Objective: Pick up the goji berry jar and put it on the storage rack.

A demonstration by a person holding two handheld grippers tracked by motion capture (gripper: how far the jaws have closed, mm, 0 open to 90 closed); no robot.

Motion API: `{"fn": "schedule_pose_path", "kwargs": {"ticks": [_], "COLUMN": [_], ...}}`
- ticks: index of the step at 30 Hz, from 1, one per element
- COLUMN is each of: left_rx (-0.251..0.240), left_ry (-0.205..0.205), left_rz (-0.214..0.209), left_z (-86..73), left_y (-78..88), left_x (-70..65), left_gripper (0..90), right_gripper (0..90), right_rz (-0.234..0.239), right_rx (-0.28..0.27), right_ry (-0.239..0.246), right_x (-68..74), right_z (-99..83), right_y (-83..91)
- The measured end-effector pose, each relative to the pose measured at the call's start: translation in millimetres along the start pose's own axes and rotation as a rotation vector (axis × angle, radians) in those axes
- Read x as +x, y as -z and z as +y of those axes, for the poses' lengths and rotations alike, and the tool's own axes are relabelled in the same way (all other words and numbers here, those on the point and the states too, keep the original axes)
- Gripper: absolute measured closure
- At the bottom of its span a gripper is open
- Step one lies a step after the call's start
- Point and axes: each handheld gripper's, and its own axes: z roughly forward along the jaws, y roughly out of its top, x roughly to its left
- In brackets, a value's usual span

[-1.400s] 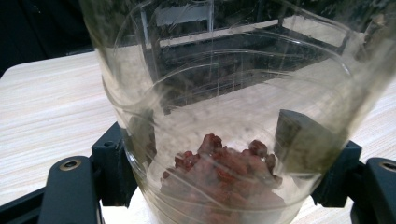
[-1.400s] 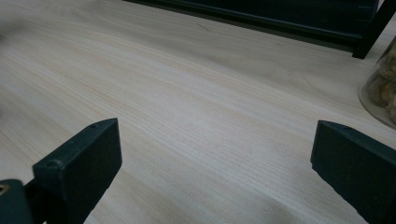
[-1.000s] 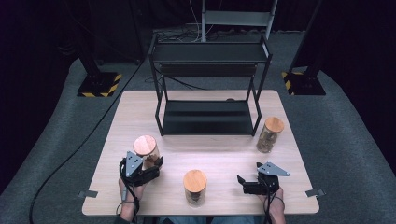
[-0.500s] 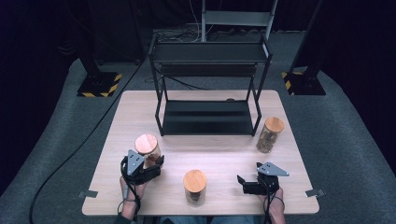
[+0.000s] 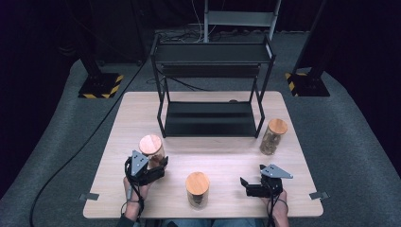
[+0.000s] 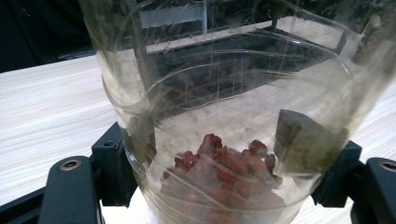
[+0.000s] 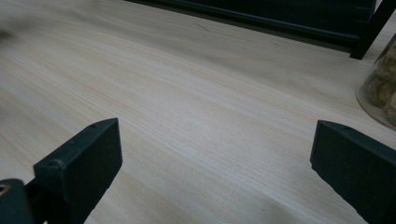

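Jaws of the left gripper (image 5: 158, 165) clamped on a glass jar (image 5: 152, 150) with a round wooden lid, seen from the high view at the front left of the wooden bench (image 5: 142, 106). Held by the left hand (image 5: 135, 184), forearm entering from the bottom edge. Right gripper (image 5: 247, 186) low at the front right, just above or on the bench top, jaws apart with nothing between them, pointing toward the middle. Second wooden-lidded jar (image 5: 197, 189) standing upright between the two grippers, near the front edge, touching neither. Third jar (image 5: 273, 136) upright at the right, just beside the front right leg of a black two-tier rack (image 5: 210, 118) set at the back middle of the bench. Dark carpet all round, a cable trailing off to the left.

Left gripper view: clear jar (image 6: 233, 116) pressed close to the lens, one black jaw against each side of its lower wall. Small heap of red dried bits (image 6: 219, 163) lying at the bottom. Rack visible, distorted, through the glass; pale bench to either side.

Right gripper view: both black jaws rising from the lower corners, set wide apart, bare wood grain (image 7: 196, 107) between them. Base of the rack (image 7: 261, 16) across the top, and the rounded edge of a jar (image 7: 380, 93) with brownish lumps inside at the far right.
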Motion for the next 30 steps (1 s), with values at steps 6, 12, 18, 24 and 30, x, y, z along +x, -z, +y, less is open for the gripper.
{"fn": "schedule_pose_path", "kwargs": {"ticks": [6, 12, 18, 24, 30], "left_rx": [-0.001, 0.002, 0.003, 0.007, 0.007], "left_ry": [-0.004, -0.008, -0.013, -0.014, -0.014], "left_rz": [-0.008, -0.011, -0.018, -0.021, -0.027], "left_z": [1.5, 2.8, 4.1, 4.7, 5.7], "left_y": [-2.3, -5.5, -7.8, -10.9, -14.3], "left_x": [-1.9, -2.3, -3.4, -3.4, -4.1], "left_gripper": [25.0, 25.0, 25.0, 25.0, 25.0], "right_gripper": [1.6, 1.6, 1.6, 1.6, 1.6], "right_rz": [-0.002, -0.002, -0.002, 0.000, 0.002], "right_rx": [0.000, 0.000, 0.000, 0.000, 0.001], "right_ry": [0.003, 0.003, 0.006, 0.002, 0.002], "right_x": [0.4, 0.2, 0.5, 0.2, 0.1], "right_z": [0.0, 0.0, -0.1, 0.0, 0.0], "right_y": [0.0, -0.1, 0.1, 0.0, -0.1]}}
